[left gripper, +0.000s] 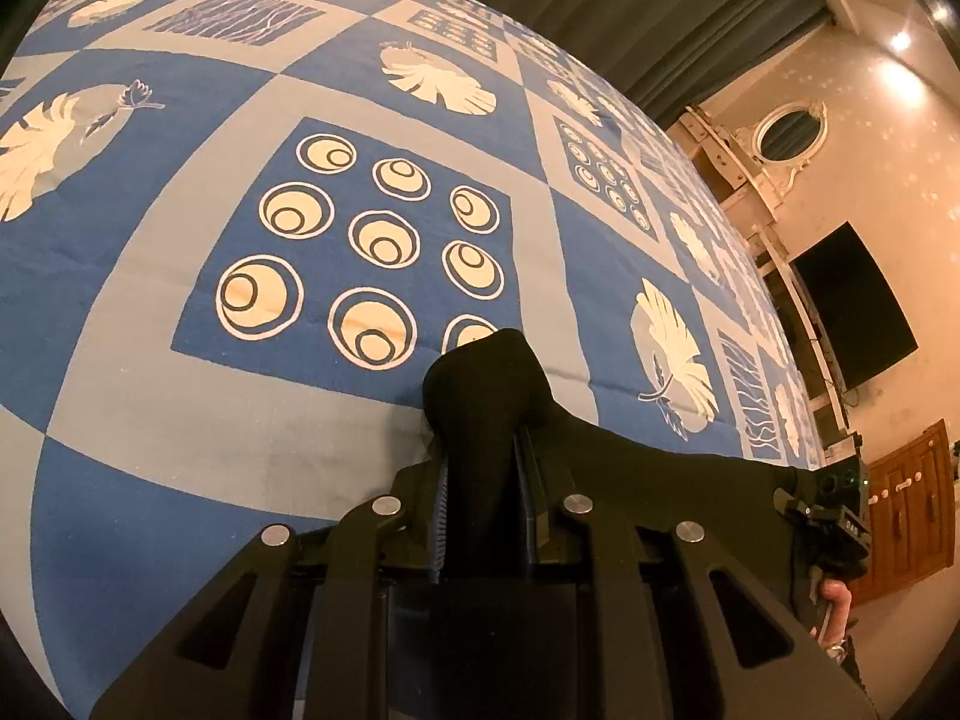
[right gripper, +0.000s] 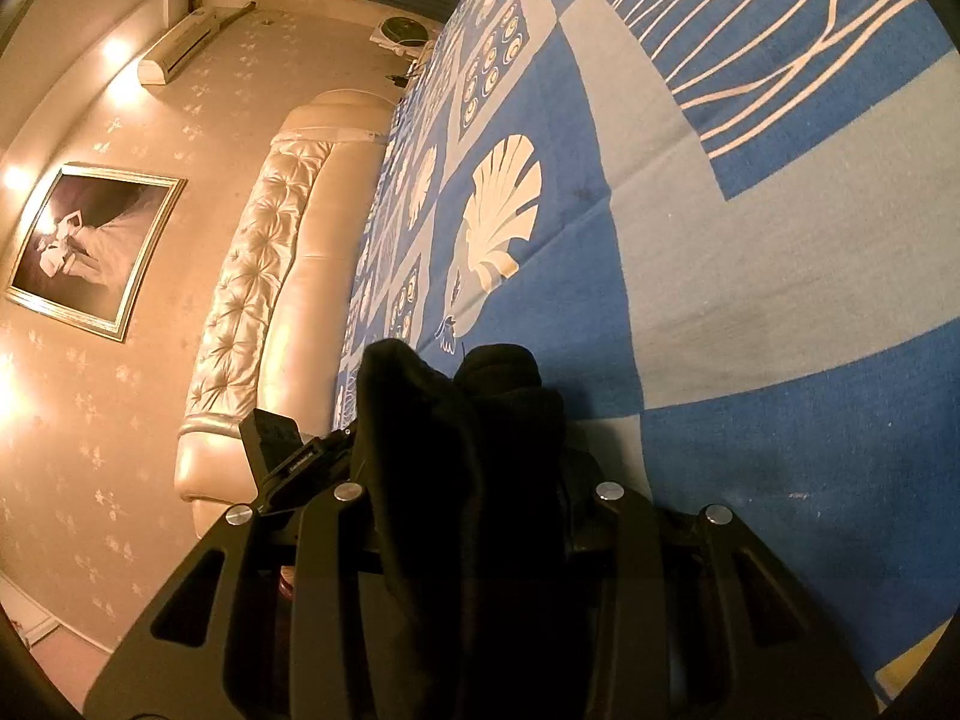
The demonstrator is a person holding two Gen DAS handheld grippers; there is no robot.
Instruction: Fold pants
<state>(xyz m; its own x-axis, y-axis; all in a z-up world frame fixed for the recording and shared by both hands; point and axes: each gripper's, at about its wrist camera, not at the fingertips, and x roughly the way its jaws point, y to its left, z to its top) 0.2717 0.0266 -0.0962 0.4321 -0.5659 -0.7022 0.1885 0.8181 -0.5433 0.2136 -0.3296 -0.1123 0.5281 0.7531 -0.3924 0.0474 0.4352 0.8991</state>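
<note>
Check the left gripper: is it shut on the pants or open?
Shut on the pants. In the left wrist view the left gripper has black fabric bunched tight between its fingers, above the blue bedspread.

We see warm, yellowish indoor light from bright wall lamps (right gripper: 117,51) that glare into white spots. The black pants (left gripper: 486,396) sink into near-featureless darkness. Fisheye distortion bulges the bedspread (left gripper: 180,396), dark vignetting rims both views, and far edges look soft.
</note>
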